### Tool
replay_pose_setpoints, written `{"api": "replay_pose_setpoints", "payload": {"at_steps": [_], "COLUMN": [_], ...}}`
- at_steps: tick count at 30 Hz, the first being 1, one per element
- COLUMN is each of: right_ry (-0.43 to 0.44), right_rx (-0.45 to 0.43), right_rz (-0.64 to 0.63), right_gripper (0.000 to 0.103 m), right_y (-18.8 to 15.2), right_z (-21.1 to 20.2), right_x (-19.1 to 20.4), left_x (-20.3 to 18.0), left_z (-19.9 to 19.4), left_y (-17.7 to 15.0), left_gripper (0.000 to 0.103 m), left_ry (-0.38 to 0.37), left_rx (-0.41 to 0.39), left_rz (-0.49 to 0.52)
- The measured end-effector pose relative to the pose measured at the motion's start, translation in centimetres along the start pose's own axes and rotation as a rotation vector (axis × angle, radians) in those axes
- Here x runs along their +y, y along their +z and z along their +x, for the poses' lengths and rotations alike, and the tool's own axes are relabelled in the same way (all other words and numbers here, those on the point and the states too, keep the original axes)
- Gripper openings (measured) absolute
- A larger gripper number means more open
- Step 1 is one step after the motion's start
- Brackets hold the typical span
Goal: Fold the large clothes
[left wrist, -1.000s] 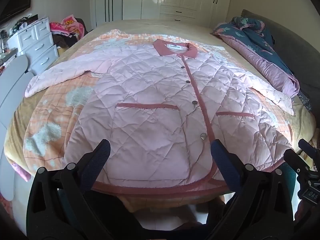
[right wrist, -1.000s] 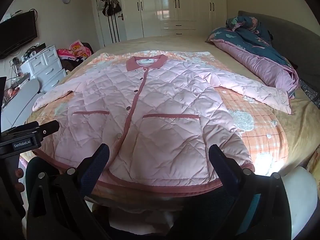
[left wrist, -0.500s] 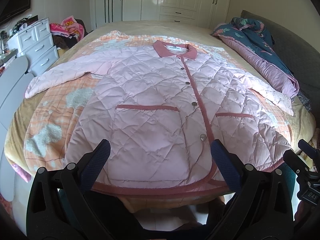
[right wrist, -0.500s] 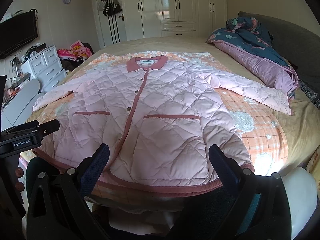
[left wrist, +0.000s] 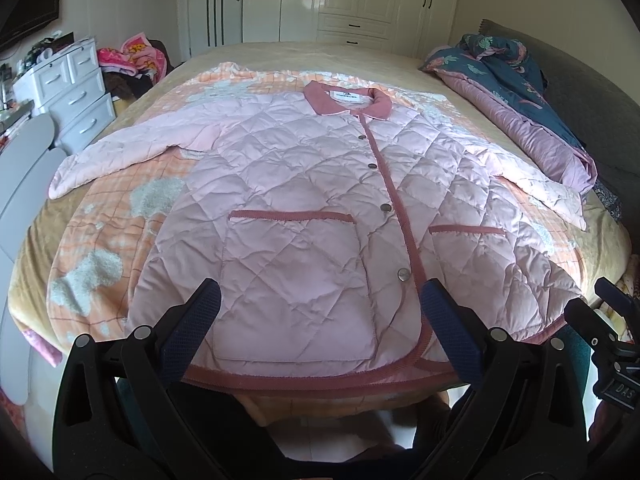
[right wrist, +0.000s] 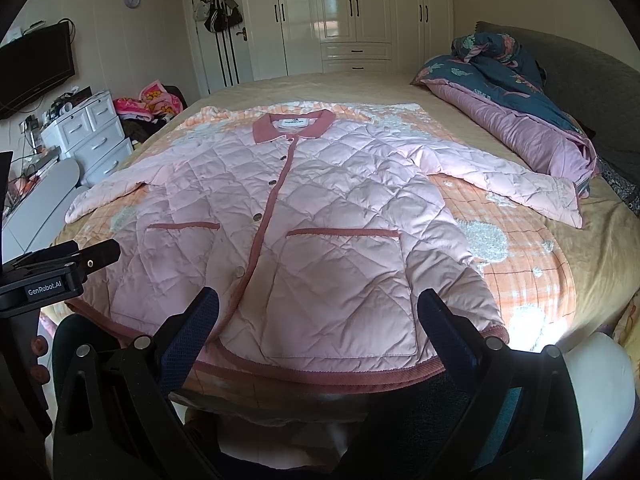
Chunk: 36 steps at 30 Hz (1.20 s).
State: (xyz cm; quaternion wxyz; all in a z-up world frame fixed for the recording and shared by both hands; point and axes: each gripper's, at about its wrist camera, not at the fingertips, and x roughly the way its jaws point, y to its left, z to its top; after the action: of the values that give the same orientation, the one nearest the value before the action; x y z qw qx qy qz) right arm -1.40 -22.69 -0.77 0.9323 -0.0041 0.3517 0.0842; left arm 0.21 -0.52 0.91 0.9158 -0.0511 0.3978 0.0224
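- Jacket (left wrist: 304,216): pink quilted, lies flat and face up on the bed (left wrist: 280,56), buttoned, collar (left wrist: 347,98) at the far end, hem at the near edge of the bed.
- Both sleeves spread out sideways: left sleeve (left wrist: 120,152) reaches toward the left edge of the bed, right sleeve (right wrist: 512,184) reaches toward the duvet (right wrist: 520,120).
- Two pockets with darker pink trim across the lower front; same trim runs along placket and hem.
- Under the jacket, an orange checked blanket (left wrist: 100,248) with white fluffy patches.
- Left gripper (left wrist: 320,320): fingers spread wide, nothing between them, hovers over the near hem, left-of-centre on the jacket. Not touching the cloth as far as can be seen.
- Right gripper (right wrist: 318,316): fingers spread wide as well, holds nothing, hovers over the near hem on the right pocket side.
- In the right wrist view the left gripper's body shows at the left edge, with fingertips of a hand (right wrist: 38,356) below it.
- Duvet, dark blue and purple, bunched along the far right side of the bed.
- White drawers (right wrist: 92,136) at left, wardrobe (right wrist: 352,12) on the far wall, TV (right wrist: 36,64) on the left wall.
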Motion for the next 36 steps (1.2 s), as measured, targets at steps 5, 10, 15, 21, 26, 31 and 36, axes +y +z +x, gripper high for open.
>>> {"api": "replay_pose_setpoints", "payload": {"at_steps": [5, 10, 15, 21, 26, 31, 36], "right_ry": [0.000, 0.002, 0.001, 0.000, -0.001, 0.007, 0.022], "right_rx": [0.002, 0.001, 0.006, 0.019, 0.021, 0.024, 0.022], "right_rz": [0.001, 0.000, -0.003, -0.010, -0.019, -0.027, -0.035], "right_gripper": [0.099, 0.099, 0.099, 0.099, 0.099, 0.099, 0.099], "right_y": [0.0, 0.1, 0.3, 1.5, 2.8, 4.3, 5.8], "right_z": [0.1, 0.2, 0.3, 1.1, 1.8, 2.6, 3.3], "right_x": [0.0, 0.0, 0.0, 0.4, 0.6, 0.8, 1.2], "left_x": [-0.2, -0.4, -0.5, -0.3, -0.3, -0.1, -0.1], "left_z": [0.1, 0.2, 0.8, 1.7, 2.2, 2.5, 3.0], "left_y": [-0.1, 0.0, 0.3, 0.9, 2.0, 3.5, 5.1], "left_gripper": [0.094, 0.094, 0.094, 0.094, 0.094, 0.094, 0.094], "left_ry": [-0.001, -0.004, -0.012, -0.016, -0.019, -0.025, -0.028], "left_rx": [0.001, 0.002, 0.009, 0.017, 0.018, 0.009, -0.001], "left_rz": [0.002, 0.003, 0.003, 0.001, -0.001, -0.012, -0.023]}}
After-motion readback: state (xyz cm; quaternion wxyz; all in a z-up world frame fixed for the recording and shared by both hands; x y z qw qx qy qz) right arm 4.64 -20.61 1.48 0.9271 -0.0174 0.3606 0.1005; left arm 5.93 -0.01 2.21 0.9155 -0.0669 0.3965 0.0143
